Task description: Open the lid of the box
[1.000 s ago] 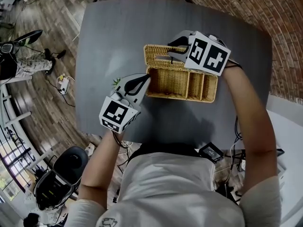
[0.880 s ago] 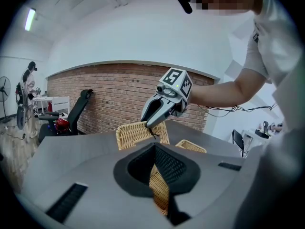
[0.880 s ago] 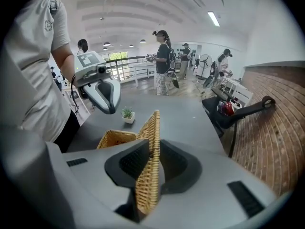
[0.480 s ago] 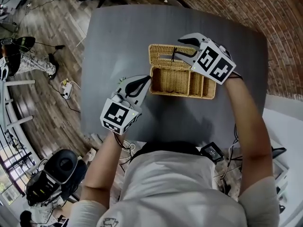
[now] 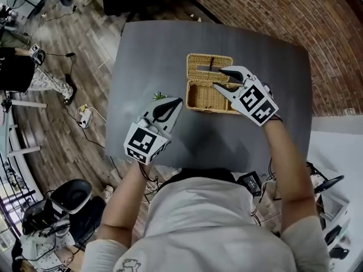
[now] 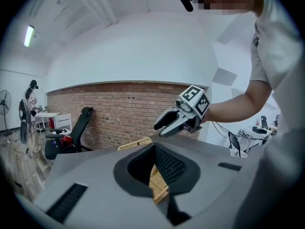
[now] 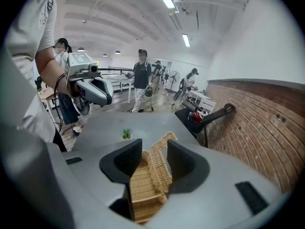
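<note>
Brick wall (image 5: 272,10) ran along one side of the room and wooden floor (image 5: 74,67) along the other, with a big grey table (image 5: 164,44) in the middle. From the right gripper view you could see a few people standing around way back in the room, too far off to make out much.

On the table sat the wicker box (image 5: 211,97), roughly in the middle, with its lid (image 5: 205,64) already flipped open and lying flat on the far side, so the inside was showing.

The right gripper (image 5: 217,78) hung right over the box, about where lid meets basket. Its fingers (image 7: 183,162) were spread well apart, wicker showing in the gap but nothing pinched, so it wasn't holding anything.

The left gripper (image 5: 177,102) was just off the box's left end, near it but not touching as far as I could tell. Its fingers (image 6: 181,168) were closed together at the tips, empty.

Smallest thing: a tiny green plant (image 5: 159,96) on the table beside the left gripper.
</note>
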The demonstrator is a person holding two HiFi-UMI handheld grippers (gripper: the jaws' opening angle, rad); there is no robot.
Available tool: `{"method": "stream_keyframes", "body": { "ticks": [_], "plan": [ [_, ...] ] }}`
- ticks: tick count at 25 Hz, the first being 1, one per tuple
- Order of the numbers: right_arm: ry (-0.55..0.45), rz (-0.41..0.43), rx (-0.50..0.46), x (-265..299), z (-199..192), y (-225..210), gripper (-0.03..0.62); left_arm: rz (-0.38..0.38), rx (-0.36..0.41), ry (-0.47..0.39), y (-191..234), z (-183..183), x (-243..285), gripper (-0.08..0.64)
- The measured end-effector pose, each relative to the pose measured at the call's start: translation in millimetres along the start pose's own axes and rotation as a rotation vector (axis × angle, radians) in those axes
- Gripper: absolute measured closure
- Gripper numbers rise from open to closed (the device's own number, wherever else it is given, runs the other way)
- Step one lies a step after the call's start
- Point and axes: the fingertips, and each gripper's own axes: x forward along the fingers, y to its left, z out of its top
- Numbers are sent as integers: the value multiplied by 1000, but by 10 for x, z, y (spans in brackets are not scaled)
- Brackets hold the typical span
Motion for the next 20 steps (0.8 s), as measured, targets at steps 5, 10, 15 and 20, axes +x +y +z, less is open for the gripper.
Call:
{"method": "stream_keyframes", "body": {
  "ticks": [5, 10, 15, 20],
  "plan": [
    [-60, -62, 31, -168, 245, 458, 420, -12, 21, -35, -105, 61, -386, 549],
    [-115, -105, 77, -398, 322, 814, 420, -20, 41, -67, -268, 135, -638, 549],
    [-184, -172, 130, -689, 348, 1076, 422, -37, 40, -88, -483, 171, -845, 549],
    [-234, -239, 159, -951, 386, 1243, 425, -62, 54, -106, -673, 233, -964, 549]
  ]
}}
